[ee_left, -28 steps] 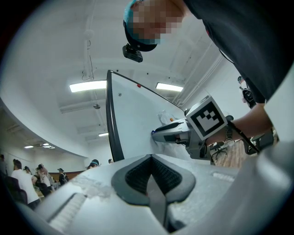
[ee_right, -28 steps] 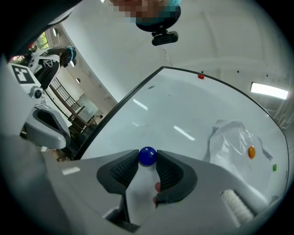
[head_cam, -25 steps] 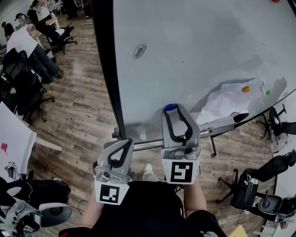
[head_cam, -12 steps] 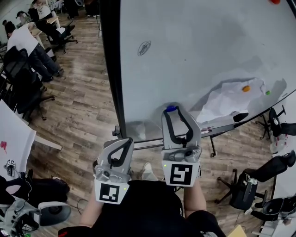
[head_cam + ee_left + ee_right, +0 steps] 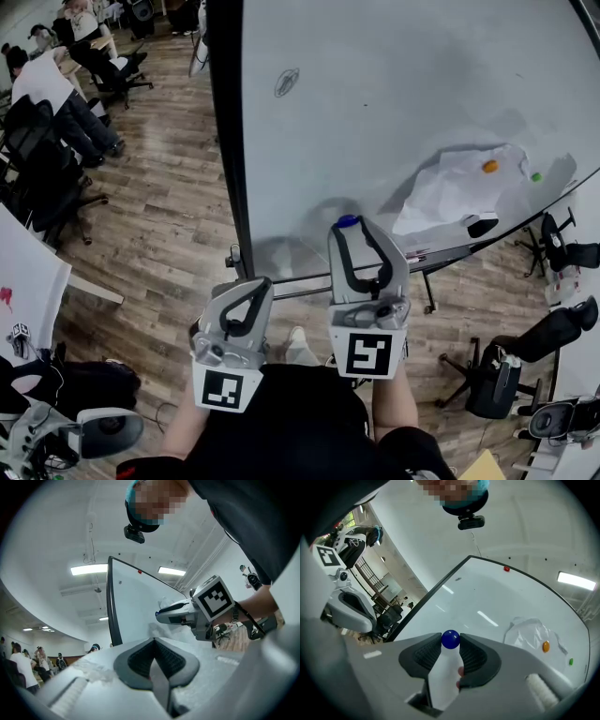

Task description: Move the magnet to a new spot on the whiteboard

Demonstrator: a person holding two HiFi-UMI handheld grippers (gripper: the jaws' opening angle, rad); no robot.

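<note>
A small round blue magnet (image 5: 347, 221) (image 5: 450, 639) sits pinched between the tips of my right gripper (image 5: 350, 225) (image 5: 450, 642), which is shut on it. It is in front of the lower left part of the whiteboard (image 5: 394, 103) (image 5: 487, 597); whether it touches the board I cannot tell. My left gripper (image 5: 251, 284) (image 5: 153, 641) stays lower and to the left, near the body, its jaws shut with nothing between them. The left gripper view also catches the right gripper (image 5: 161, 616) from the side.
A crumpled white sheet (image 5: 455, 192) clings to the board with an orange magnet (image 5: 489, 166) and a green one (image 5: 535, 176); an eraser (image 5: 481, 224) lies near it. A red magnet (image 5: 506, 568) is at the board's top. Office chairs (image 5: 47, 178) (image 5: 506, 370) and seated people (image 5: 42, 80) flank the board.
My right gripper has crept a little along the board with the blue magnet still in its jaws. The left gripper has stayed put.
</note>
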